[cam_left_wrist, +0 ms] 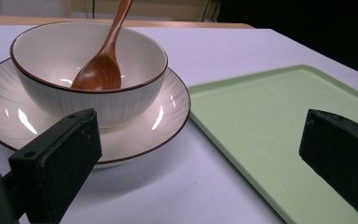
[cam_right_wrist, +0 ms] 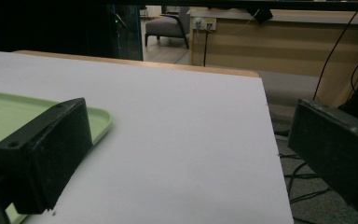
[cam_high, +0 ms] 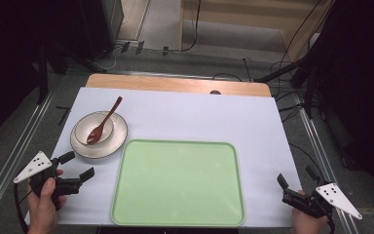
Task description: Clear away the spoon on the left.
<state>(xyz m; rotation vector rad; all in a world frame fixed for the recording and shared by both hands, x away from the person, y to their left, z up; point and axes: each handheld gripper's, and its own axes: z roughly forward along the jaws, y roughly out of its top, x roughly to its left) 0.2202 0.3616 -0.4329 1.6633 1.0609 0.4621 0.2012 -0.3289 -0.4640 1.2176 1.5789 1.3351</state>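
A white bowl (cam_high: 81,127) with a brown rim stands on a matching plate (cam_high: 120,138) at the table's left. A wooden spoon (cam_high: 105,120) rests in it, handle leaning to the far right. A pale green tray (cam_high: 177,183) lies bare at the front centre. My left gripper (cam_high: 80,164) is open just in front of the plate, holding nothing. In the left gripper view the bowl (cam_left_wrist: 121,102), spoon (cam_left_wrist: 100,70), plate (cam_left_wrist: 170,105) and tray (cam_left_wrist: 270,116) lie beyond the open left gripper (cam_left_wrist: 200,158). My right gripper (cam_high: 295,175) is open at the front right corner.
A white sheet (cam_high: 199,117) covers the table, with a wooden strip (cam_high: 175,84) along the far edge. The right gripper view shows the tray's corner (cam_right_wrist: 9,112) and the sheet's right edge (cam_right_wrist: 272,135). Cables (cam_high: 292,97) lie on the floor beyond.
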